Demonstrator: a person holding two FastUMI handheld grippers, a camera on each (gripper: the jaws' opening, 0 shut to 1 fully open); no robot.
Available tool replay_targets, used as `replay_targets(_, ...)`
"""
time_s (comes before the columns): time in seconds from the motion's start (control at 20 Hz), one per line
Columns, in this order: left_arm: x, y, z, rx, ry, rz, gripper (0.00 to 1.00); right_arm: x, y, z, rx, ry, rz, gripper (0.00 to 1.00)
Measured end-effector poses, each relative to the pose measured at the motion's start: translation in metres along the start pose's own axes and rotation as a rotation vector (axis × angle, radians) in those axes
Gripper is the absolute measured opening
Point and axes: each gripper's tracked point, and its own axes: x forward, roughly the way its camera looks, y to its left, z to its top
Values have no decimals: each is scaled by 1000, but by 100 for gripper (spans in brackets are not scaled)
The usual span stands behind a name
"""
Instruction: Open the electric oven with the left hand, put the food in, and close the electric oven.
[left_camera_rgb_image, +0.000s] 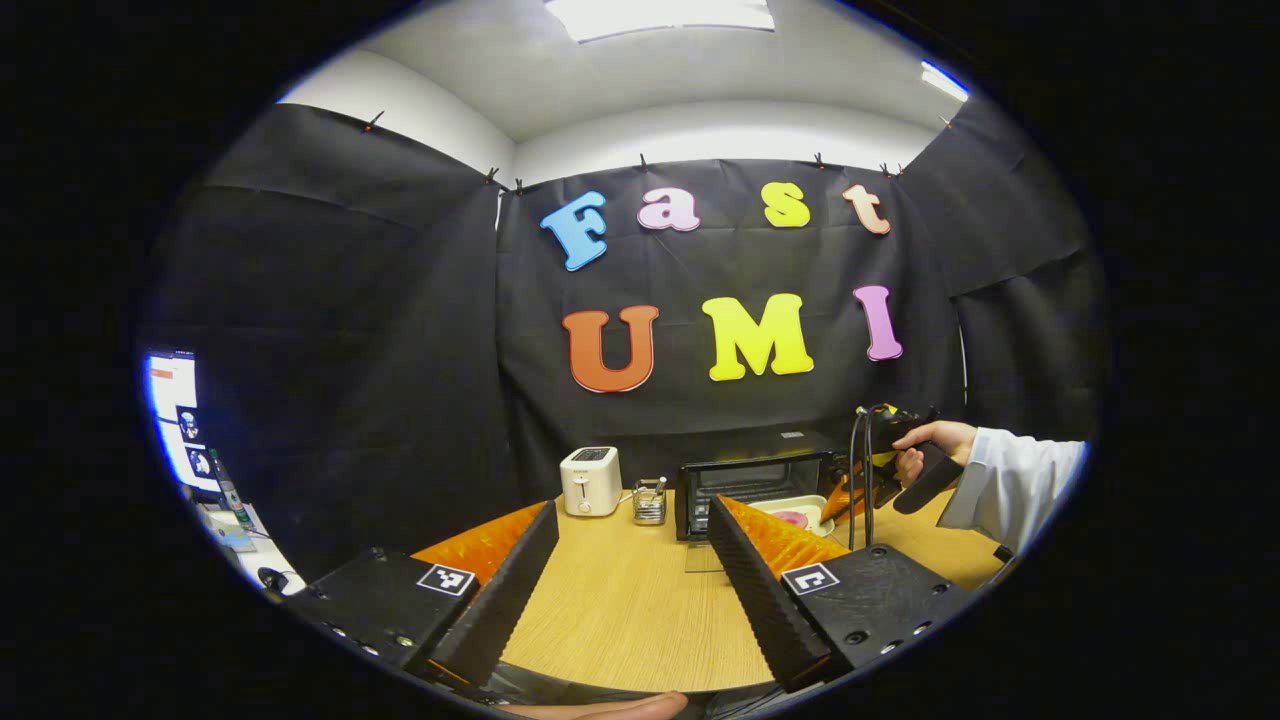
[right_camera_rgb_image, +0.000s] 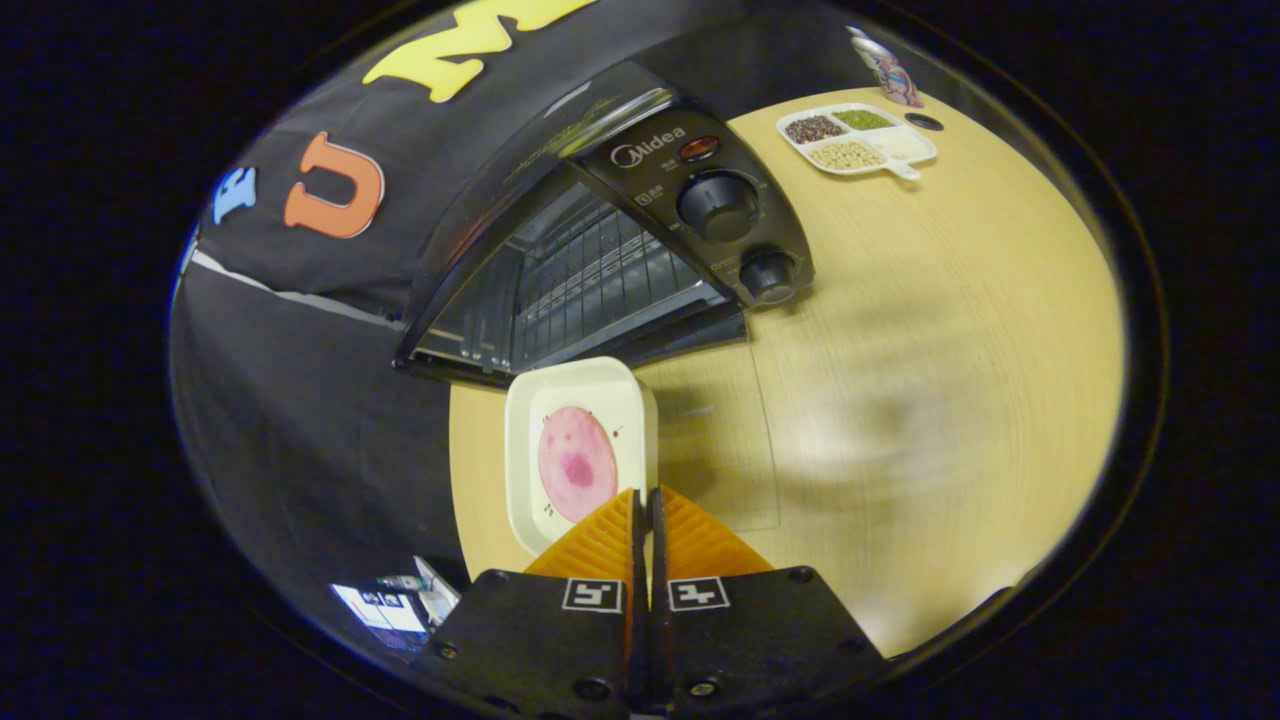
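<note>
The black electric oven (left_camera_rgb_image: 750, 478) stands at the back of the wooden table with its clear glass door (right_camera_rgb_image: 735, 430) folded down flat. Its wire rack (right_camera_rgb_image: 590, 280) is exposed. A white rectangular dish (right_camera_rgb_image: 575, 395) carrying a round pink slice of food (right_camera_rgb_image: 577, 462) hangs just in front of the oven mouth. My right gripper (right_camera_rgb_image: 645, 495) is shut on the dish's near rim. The left gripper view has that dish (left_camera_rgb_image: 800, 512) and the right gripper (left_camera_rgb_image: 850, 495) to the right of the oven. My left gripper (left_camera_rgb_image: 632, 512) is open over the table, well short of the oven, holding nothing.
A white toaster (left_camera_rgb_image: 590, 480) and a small wire holder (left_camera_rgb_image: 649, 502) stand left of the oven. A divided tray of grains (right_camera_rgb_image: 860, 135) lies past the oven's knob side. A hand (left_camera_rgb_image: 935, 440) in a white sleeve (left_camera_rgb_image: 1020, 480) holds the right gripper. A monitor (left_camera_rgb_image: 175, 415) glows far left.
</note>
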Motion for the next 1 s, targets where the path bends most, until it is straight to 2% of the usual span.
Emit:
replay_targets(0.05, -1, 2, -3, -3, 3, 2, 96, 7, 3, 4, 29, -27, -11, 1)
replay_targets(0.2, -2, 10, -12, -25, 15, 12, 96, 28, 13, 27, 150, -148, -24, 4)
replay_targets(0.25, -2, 13, -15, -32, 24, 17, 96, 34, 20, 32, 197, -188, -8, 1)
replay_targets(0.35, -4, 15, -22, -31, 39, 16, 96, 49, 27, 43, 296, -245, 23, 4)
replay_targets(0.4, -2, 18, -22, -29, 38, 21, 96, 56, 28, 50, 348, -268, 26, 1)
replay_targets(0.5, -3, 20, -23, -21, 34, 19, 96, 69, 29, 60, 417, -311, 21, 4)
replay_targets(0.6, -1, 20, -24, -20, 29, 19, 96, 82, 33, 72, 449, -354, 38, 1)
replay_targets(0.8, 3, 16, -32, -33, 47, 3, 96, 103, 34, 101, 483, -498, 77, 4)
replay_targets(1.0, 8, 19, -42, -25, 69, 0, 95, 108, 42, 121, 377, -637, 113, 2)
